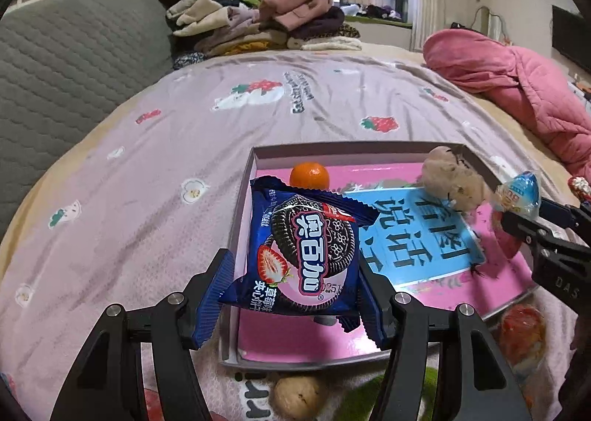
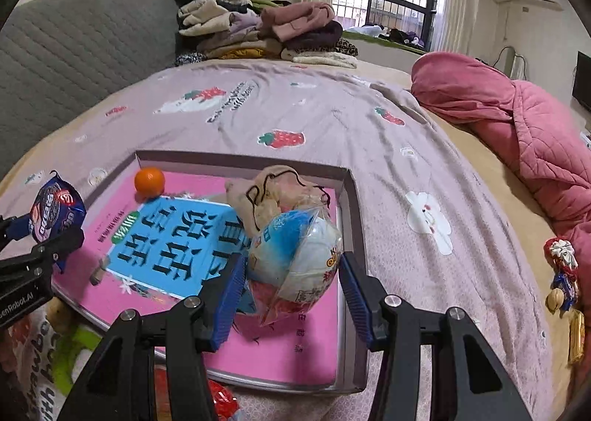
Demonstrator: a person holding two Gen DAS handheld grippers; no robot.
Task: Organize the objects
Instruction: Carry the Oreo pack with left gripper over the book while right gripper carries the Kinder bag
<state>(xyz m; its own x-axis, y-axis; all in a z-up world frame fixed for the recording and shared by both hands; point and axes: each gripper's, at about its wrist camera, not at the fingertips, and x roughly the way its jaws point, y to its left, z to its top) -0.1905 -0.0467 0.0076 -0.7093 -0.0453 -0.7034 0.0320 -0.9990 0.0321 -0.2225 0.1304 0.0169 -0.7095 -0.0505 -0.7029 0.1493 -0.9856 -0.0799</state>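
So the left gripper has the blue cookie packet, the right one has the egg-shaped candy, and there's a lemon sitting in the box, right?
Not quite: the fruit in the box is an orange, as the right wrist view shows. The rest holds: the left gripper grips the blue cookie packet, the right gripper the egg-shaped candy.

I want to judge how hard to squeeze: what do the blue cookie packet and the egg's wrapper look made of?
The cookie packet looks like glossy printed plastic film: crimped, serrated ends and creases catching light. The egg's wrapper looks like thin clear plastic: it wrinkles, shines, and shows the pale egg inside. Both probably crumple easily.
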